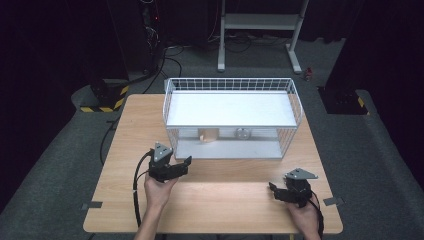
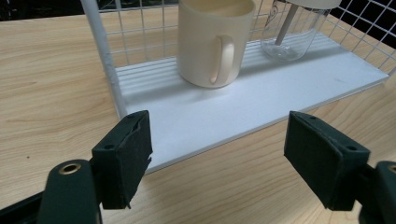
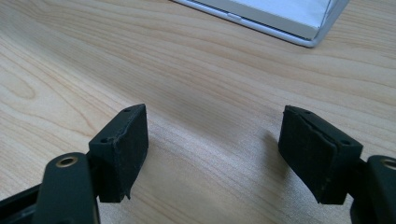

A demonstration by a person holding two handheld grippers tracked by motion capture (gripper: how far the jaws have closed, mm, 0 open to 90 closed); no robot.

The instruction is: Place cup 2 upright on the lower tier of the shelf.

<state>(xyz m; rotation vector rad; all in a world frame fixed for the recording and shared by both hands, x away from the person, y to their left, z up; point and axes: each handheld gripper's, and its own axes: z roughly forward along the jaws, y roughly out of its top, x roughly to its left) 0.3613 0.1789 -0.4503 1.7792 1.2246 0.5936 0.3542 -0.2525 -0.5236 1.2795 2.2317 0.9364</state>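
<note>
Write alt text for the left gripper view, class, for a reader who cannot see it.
The left hand-held gripper is open, its two black jaws apart over a wooden table, facing a cream mug on the white bottom shelf of a wire rack. A clear glass jar stands beside the mug, farther back.

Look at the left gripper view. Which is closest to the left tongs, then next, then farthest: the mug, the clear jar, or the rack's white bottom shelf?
1. White bottom shelf: its front edge lies just ahead of the left tongs.
2. Cream mug: on the shelf, left of centre.
3. Clear jar: farther back, to the right.
</note>
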